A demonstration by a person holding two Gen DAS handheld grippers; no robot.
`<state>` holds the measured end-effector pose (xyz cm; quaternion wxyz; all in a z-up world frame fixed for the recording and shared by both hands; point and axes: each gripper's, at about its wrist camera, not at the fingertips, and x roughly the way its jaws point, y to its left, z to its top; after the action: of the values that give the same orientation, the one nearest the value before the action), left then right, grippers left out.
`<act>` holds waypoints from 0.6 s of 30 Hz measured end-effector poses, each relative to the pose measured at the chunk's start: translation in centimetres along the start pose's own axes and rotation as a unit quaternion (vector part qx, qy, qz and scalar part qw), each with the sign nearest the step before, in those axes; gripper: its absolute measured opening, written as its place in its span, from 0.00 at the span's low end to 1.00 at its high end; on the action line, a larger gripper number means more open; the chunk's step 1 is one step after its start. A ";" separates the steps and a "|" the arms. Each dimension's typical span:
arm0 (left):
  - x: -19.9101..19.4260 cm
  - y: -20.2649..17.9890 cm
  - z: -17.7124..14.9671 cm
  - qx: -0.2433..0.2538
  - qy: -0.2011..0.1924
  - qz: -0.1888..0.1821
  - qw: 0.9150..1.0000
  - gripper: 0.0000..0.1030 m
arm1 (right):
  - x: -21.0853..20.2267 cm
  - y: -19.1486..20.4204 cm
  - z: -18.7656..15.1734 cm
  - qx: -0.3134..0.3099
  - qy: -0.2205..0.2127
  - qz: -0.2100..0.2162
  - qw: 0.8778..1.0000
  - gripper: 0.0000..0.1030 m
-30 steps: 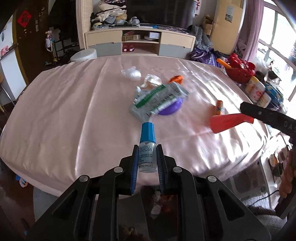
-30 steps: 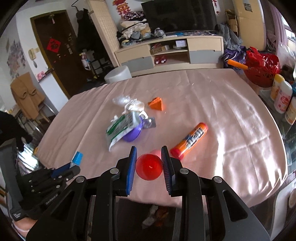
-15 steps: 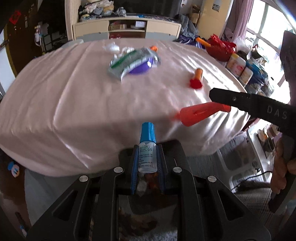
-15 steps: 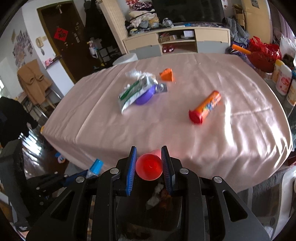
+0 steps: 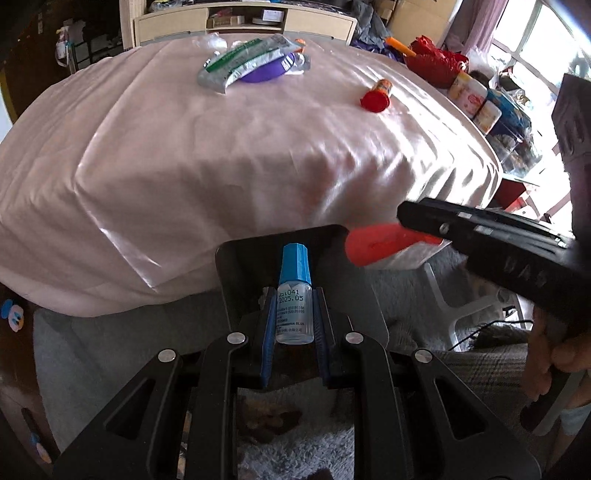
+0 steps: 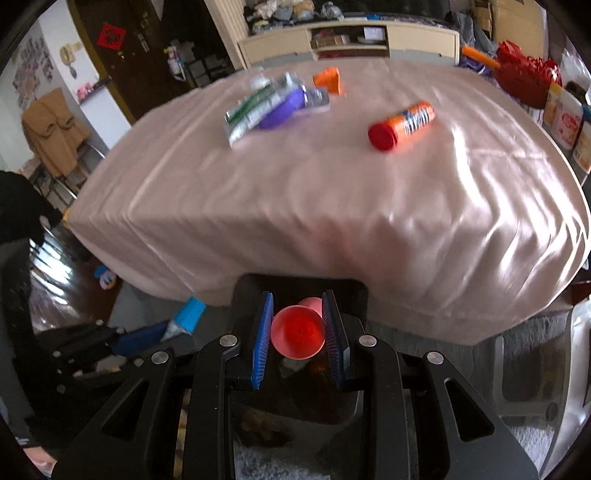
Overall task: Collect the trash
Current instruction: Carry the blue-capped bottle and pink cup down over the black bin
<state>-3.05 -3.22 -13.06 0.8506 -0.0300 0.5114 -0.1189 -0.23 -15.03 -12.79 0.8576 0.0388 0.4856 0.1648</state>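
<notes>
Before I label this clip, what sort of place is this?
Probably a lived-in home living room: a pink satin-covered table, a cream low media cabinet heaped with clothes, and a dark wooden door bearing a red paper charm.

i see a pink satin tablecloth (image 5: 229,155) draped over the table, hanging in folds at its near edge. at about twelve o'clock stands a cream tv cabinet (image 6: 351,37) with open shelves. at ten o'clock a tan coat (image 6: 51,136) hangs beside a dark door (image 6: 122,48) bearing a red diamond decoration (image 6: 110,36). grey carpet (image 5: 110,350) covers the floor.
</notes>
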 end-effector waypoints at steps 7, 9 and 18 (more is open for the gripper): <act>2.2 0.0 -0.2 -0.002 0.029 0.000 1.000 0.17 | 2.1 -0.7 -1.3 0.013 0.036 0.006 0.999 0.28; 2.6 0.0 -0.3 -0.001 0.033 0.001 0.999 0.17 | 2.3 -0.7 -1.4 0.010 0.040 0.003 0.999 0.28; 3.5 0.0 -0.4 -0.001 0.045 0.001 0.999 0.17 | 2.9 -0.7 -1.1 0.009 0.047 0.005 0.999 0.28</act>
<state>-1.81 -4.02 -16.24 0.8266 -0.0245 0.5495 -0.1190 0.40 -14.80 -15.94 0.8324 0.0413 0.5269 0.1667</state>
